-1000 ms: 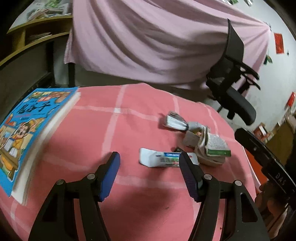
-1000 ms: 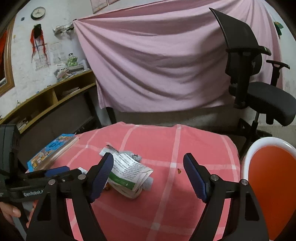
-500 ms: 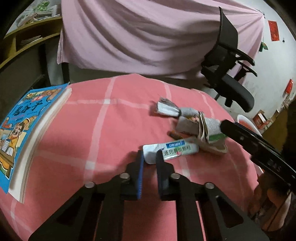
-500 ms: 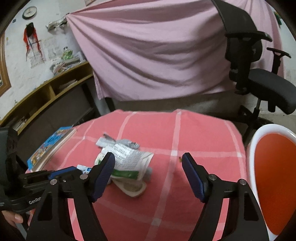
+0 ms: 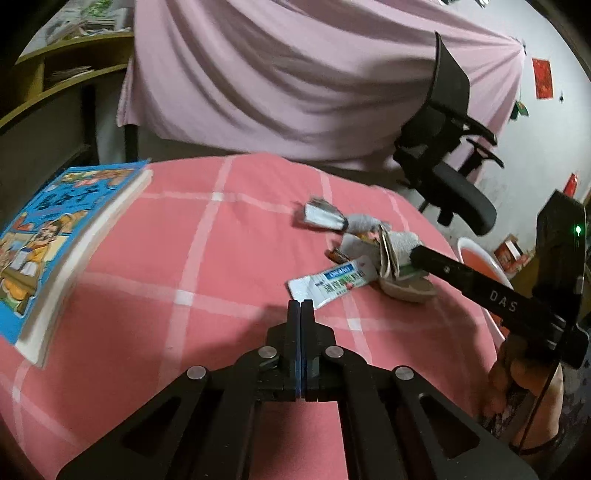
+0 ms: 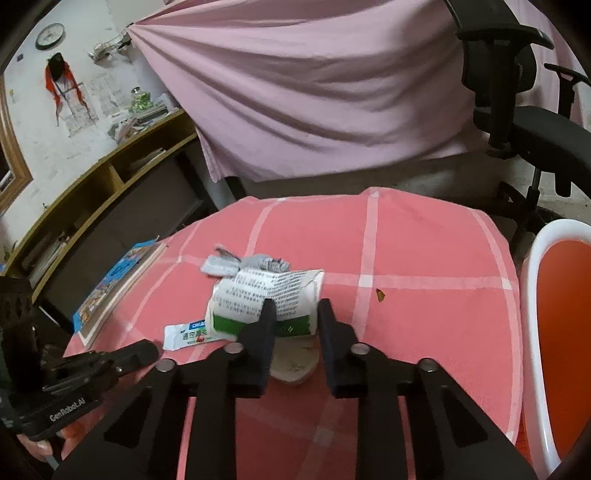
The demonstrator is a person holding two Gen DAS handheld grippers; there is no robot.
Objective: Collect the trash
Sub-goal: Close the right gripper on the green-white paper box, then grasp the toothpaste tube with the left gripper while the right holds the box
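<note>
bg: pink sheet [image 6: 325, 92] hung | blk office chair [image 6: 524, 122] | wood shelves [image 6: 110, 173] | wall clock [image 6: 50, 36]

The right gripper [image 6: 293, 314] hides part of the crumpled carton [image 6: 266, 299], its pad contact unclear

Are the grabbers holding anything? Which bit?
The right hand-held gripper, whose jaws have just been closing, pinches the carton by its green near end. The left hand-held gripper is shut at the sachet corner; whether it holds it cannot be told.
</note>
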